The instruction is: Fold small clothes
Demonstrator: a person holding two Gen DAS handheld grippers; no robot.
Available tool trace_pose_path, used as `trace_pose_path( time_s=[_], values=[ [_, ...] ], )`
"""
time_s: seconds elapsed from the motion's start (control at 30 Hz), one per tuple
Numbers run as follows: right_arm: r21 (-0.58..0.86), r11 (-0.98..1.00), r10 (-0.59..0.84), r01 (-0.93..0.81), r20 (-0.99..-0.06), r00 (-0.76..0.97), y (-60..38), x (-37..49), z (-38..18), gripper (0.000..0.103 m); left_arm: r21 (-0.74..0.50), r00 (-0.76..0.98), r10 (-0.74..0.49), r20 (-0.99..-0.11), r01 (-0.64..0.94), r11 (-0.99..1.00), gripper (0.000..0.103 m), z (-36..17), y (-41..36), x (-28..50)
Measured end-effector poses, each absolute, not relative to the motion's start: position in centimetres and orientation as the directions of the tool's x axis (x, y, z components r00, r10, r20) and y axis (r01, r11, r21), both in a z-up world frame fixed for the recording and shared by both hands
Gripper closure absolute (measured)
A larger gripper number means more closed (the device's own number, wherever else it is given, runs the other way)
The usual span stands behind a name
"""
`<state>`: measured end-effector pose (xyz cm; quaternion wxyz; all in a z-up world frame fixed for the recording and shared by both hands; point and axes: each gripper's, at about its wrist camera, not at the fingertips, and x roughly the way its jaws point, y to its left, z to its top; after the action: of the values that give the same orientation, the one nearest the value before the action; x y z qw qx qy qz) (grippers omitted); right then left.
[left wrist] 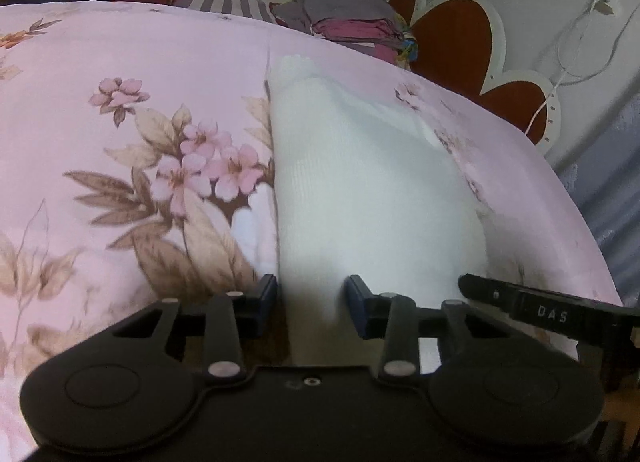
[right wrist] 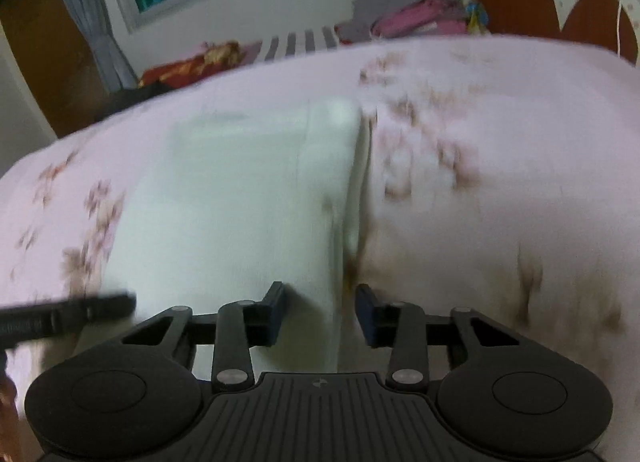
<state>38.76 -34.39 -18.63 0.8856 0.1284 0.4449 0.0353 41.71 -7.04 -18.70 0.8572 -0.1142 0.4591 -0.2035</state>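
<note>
- White ribbed knit, the small garment is lying flat on the pink floral bedsheet. In the left wrist view it is running from six o'clock, by the jaws, up toward twelve o'clock, probably spread long so its edges can be found.
- The left gripper is hovering over the garment's left near edge at six o'clock. Its jaws are standing partly apart, with cloth showing in the gap but neither pad pressing on it, so it is gripping nothing.
- A black finger of the other tool is crossing in at four o'clock, which suggests both tools are working the same near hem.
- In the blurred right wrist view the garment is filling the centre, its right fold edge running toward twelve o'clock.
- The right gripper is straddling that right edge at six o'clock. Its jaws are partly open and not clamping, apparently lining up for a pinch.
- A stack of folded clothes is sitting at one o'clock, likely the finished pile.
</note>
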Motion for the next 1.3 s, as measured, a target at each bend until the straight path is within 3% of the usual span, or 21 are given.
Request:
trace_pose_path(
  time_s=[0.23,0.37,0.47,0.57,0.6,0.63,0.67,0.7,0.9,1.07,1.3],
  values=[
    [0.271,0.961,0.182,0.060,-0.780,0.599,-34.6,35.0,-19.2,0.064,-0.355,0.491,-0.458,-0.741,0.293,0.888,0.065,-18.9,-7.1,40.3],
    [0.275,0.960,0.197,0.052,-0.798,0.570,-35.1,35.7,-18.2,0.064,-0.306,0.485,-0.408,-0.773,0.278,0.910,0.059,-17.5,-7.7,41.5],
    [0.298,0.952,0.205,0.063,-0.780,0.590,-36.0,36.3,-17.4,0.064,-0.251,0.534,-0.354,-0.767,0.258,0.933,0.034,-16.1,-8.3,42.6],
    [0.346,0.934,0.224,0.089,-0.761,0.610,-37.1,37.8,-16.9,0.063,-0.262,0.559,-0.364,-0.745,0.256,0.930,0.032,-15.0,-8.8,44.0],
    [0.356,0.929,0.223,0.100,-0.757,0.614,-37.4,38.4,-16.8,0.059,-0.272,0.562,-0.368,-0.741,0.251,0.929,0.029,-14.8,-8.9,44.5],
    [0.368,0.924,0.228,0.106,-0.752,0.619,-37.7,39.0,-16.6,0.044,-0.282,0.561,-0.375,-0.738,0.248,0.927,0.028,-14.7,-9.2,45.0],
    [0.384,0.917,0.235,0.109,-0.741,0.629,-38.0,39.5,-16.5,0.036,-0.289,0.560,-0.377,-0.738,0.243,0.926,0.027,-14.6,-9.4,45.6],
    [0.391,0.914,0.236,0.111,-0.732,0.639,-38.2,40.0,-16.4,0.029,-0.291,0.563,-0.374,-0.737,0.235,0.927,0.027,-14.6,-9.7,46.1],
    [0.387,0.917,0.238,0.098,-0.728,0.643,-38.4,43.3,-16.8,0.029,-0.286,0.539,-0.354,-0.764,0.208,0.935,0.025,-16.0,-10.7,49.1],
    [0.410,0.908,0.267,0.088,-0.727,0.632,-38.6,45.3,-18.0,0.029,-0.382,0.500,-0.437,-0.747,0.215,0.899,0.027,-17.5,-10.4,50.3],
    [0.606,0.790,0.431,0.091,-0.655,0.620,-40.1,46.9,-21.2,0.030,-0.492,0.457,-0.516,-0.724,0.182,0.851,0.036,-19.4,-9.7,50.9]
  ],
)
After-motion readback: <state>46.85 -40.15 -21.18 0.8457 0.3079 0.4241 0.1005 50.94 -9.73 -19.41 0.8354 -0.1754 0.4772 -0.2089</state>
